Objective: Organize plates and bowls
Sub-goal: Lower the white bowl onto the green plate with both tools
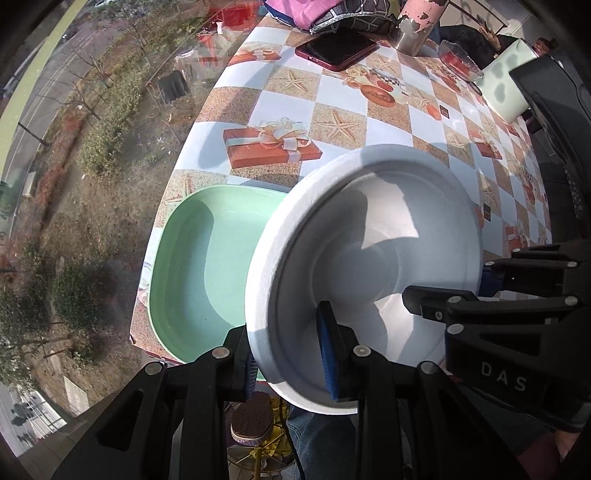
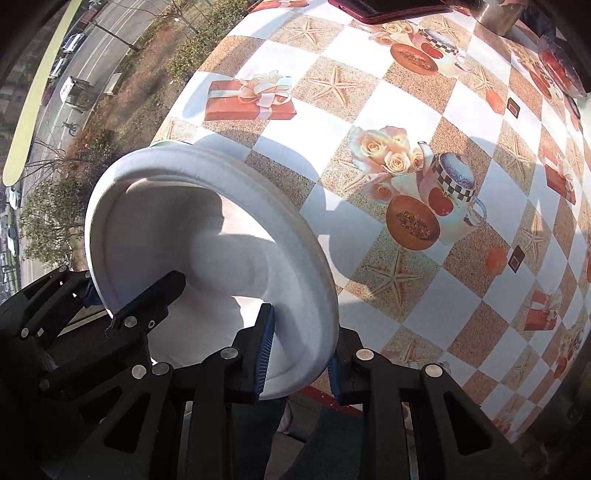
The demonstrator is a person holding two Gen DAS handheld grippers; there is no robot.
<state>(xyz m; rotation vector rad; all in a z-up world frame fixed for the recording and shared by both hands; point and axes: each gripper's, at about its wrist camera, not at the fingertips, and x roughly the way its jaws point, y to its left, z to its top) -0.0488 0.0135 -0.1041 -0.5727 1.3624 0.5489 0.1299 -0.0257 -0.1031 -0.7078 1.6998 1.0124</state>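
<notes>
Above the table (image 2: 369, 122), both grippers apparently pinch the white bowl (image 1: 369, 258).

I see a table under a checkered oilcloth (image 1: 332, 96), printed with starfish, gift boxes, roses and teapots, stretching out ahead of both claws. Far ahead of the left claw a red-cased phone (image 1: 338, 51) lies flat on the cloth, with a patterned bag (image 1: 354, 18) just behind it. To the right of the phone stands a metal tumbler with peeling pink paint (image 1: 415, 26), and further right a glass dish (image 1: 460, 61) with something red in it. Beyond the table edge, left of both claws, a street with parked cars (image 2: 70, 44) lies well below.
</notes>
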